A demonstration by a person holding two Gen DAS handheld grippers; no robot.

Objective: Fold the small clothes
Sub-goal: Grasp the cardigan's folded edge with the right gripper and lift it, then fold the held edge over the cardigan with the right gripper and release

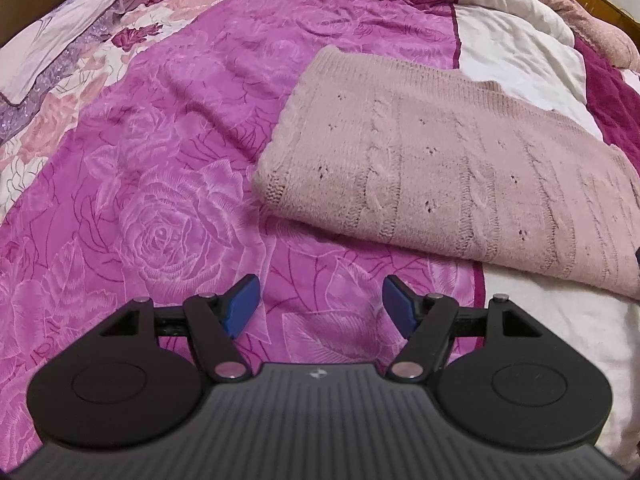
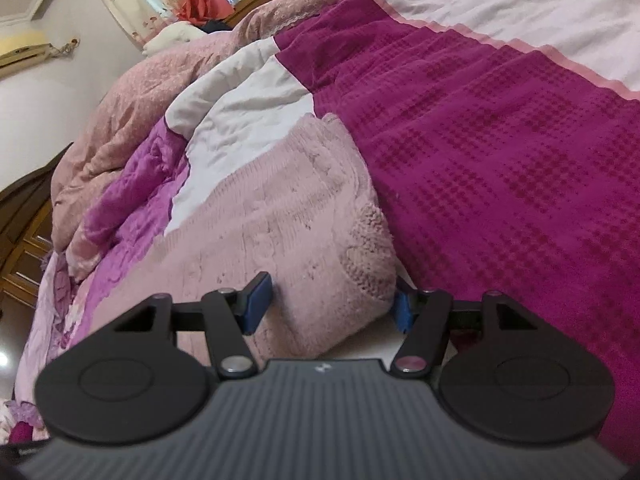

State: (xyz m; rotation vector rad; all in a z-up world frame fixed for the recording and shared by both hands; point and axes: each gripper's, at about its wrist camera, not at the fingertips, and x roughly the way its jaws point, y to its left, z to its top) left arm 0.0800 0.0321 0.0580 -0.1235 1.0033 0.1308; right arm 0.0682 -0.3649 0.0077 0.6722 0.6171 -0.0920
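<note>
Bedroom, magenta rose-print bedspread (image 1: 152,184) with a pink knitted sweater (image 1: 448,184) lying folded on it.

Right gripper (image 2: 332,306) sits low at the sweater's near corner, fingers wide with the thick folded edge between them, not yet pinched. Left gripper (image 1: 320,306) hovers off the sweater's near-left corner over bare bedspread, fingers wide and holding nothing. My worry: closing on that bulky corner may catch only the top layer, or snag the bedspread beneath, so the fold slides apart when lifted.
</note>
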